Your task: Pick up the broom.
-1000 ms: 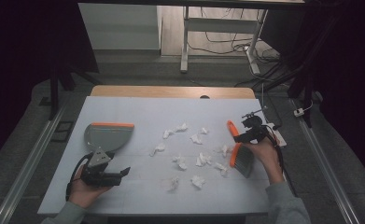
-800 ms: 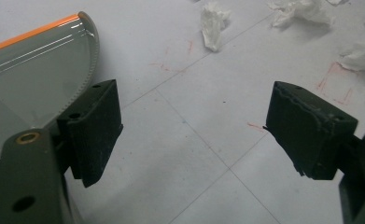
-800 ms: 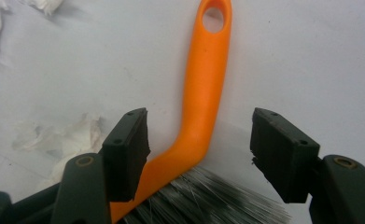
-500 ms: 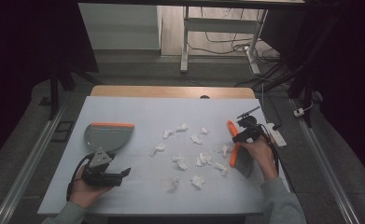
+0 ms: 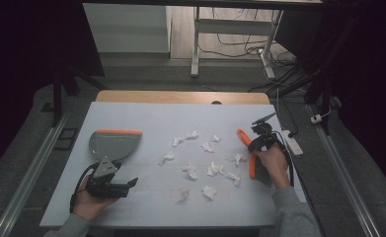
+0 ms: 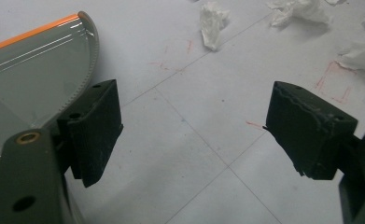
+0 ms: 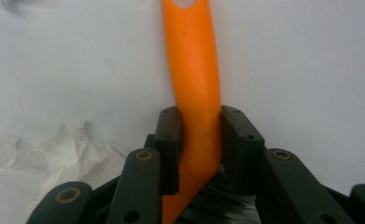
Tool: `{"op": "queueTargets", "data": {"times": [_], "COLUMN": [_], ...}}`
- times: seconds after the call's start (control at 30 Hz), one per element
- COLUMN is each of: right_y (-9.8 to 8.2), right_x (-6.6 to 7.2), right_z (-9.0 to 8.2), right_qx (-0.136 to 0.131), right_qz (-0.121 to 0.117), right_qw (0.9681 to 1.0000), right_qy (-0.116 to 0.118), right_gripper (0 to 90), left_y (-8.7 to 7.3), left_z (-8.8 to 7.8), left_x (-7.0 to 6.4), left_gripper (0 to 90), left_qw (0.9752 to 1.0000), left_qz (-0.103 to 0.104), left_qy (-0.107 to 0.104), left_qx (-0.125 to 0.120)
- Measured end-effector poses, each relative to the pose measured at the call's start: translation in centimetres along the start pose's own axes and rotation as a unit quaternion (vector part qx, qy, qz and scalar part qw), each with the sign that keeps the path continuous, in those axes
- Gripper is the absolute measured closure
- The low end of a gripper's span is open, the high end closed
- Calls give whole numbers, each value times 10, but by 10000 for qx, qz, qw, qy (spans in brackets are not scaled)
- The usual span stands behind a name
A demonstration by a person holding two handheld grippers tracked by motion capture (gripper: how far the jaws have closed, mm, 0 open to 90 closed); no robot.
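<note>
A grey dustpan (image 5: 114, 143) with an orange lip lies on the white table at the left, and its curved wall (image 6: 26, 74) shows in the left gripper view. Just in front of the pan, my left gripper (image 5: 133, 182) (image 6: 194, 121) rests low over the table, open with nothing between the jaws. At the right, my right gripper (image 5: 252, 145) (image 7: 199, 126) is shut on the orange handle of a brush (image 5: 251, 165) (image 7: 192, 60). The handle points away toward the back, and the dark bristles (image 7: 217, 205) sit close under the jaws. Several crumpled paper scraps (image 5: 212, 169) (image 6: 213, 21) lie between the pan and the brush.
One scrap (image 7: 54, 149) lies just left of the brush. A white power strip (image 5: 291, 142) sits at the table's right edge. The wooden rim (image 5: 180, 97) marks the far side. Thin grid lines and red marks (image 6: 332, 77) cover the table top.
The right hand with the brush has edged slightly to the left. The left gripper and the dustpan have stayed where they were.
</note>
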State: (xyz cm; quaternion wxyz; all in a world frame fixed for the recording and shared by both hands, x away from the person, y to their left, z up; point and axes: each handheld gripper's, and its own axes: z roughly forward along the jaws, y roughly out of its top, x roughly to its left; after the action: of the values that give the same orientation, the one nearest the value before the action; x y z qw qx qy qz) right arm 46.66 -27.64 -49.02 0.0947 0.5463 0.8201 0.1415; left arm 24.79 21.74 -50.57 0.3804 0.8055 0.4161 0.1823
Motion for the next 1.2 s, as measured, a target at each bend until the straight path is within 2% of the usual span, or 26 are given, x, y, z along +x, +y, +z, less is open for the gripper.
{"op": "queueTargets", "data": {"times": [0.1, 0.23, 0.43, 0.47, 0.57, 0.7, 0.83, 0.87, 0.9, 0.93, 1.13, 1.17, 1.2], "right_y": [0, -1, -6, -8, -12, -18, -23, -23, -24, -26, -27, -27, -26], "right_x": [2, 2, -8, -11, -18, -28, -37, -37, -38, -40, -38, -38, -36], "right_z": [0, -1, -2, -6, -15, -27, -38, -38, -41, -47, -66, -66, -69], "right_qx": [2, -50, -245, -380, -630, -986, -1409, -1409, -1500, -1641, -2061, -2061, -2106], "right_qz": [-70, -165, -160, -124, -93, -13, 47, 47, 73, 53, -14, -14, -33], "right_qw": [9999, 9998, 9990, 9982, 9959, 9912, 9834, 9834, 9815, 9781, 9657, 9657, 9639], "right_qy": [-95, -61, 324, 457, 638, 886, 1139, 1139, 1188, 1277, 1582, 1582, 1627], "right_gripper": [705, 709, 711, 712, 713, 714, 714, 714, 714, 715, 715, 715, 715], "left_y": [0, 0, 0, -1, -1, 0, 0, 0, 0, 0, 1, 1, 1], "left_z": [0, -1, -1, 0, -1, -1, -1, -1, -1, -1, -1, -1, -1], "left_x": [-1, -1, 1, 1, 2, 1, 1, 1, 1, 1, 0, 0, 0], "left_gripper": [190, 191, 191, 191, 191, 191, 191, 191, 191, 191, 191, 191, 191], "left_qw": [10000, 10000, 10000, 10000, 10000, 10000, 10000, 10000, 10000, 10000, 10000, 10000, 10000], "left_qz": [1, 7, -15, -18, -21, -11, -7, -9, -9, -6, 4, 3, 15], "left_qy": [1, 7, 25, 28, 34, 47, 50, 51, 53, 54, 57, 53, 54], "left_qx": [-6, -15, -22, -17, -16, -33, -32, -30, -32, -37, -70, -78, -78]}}
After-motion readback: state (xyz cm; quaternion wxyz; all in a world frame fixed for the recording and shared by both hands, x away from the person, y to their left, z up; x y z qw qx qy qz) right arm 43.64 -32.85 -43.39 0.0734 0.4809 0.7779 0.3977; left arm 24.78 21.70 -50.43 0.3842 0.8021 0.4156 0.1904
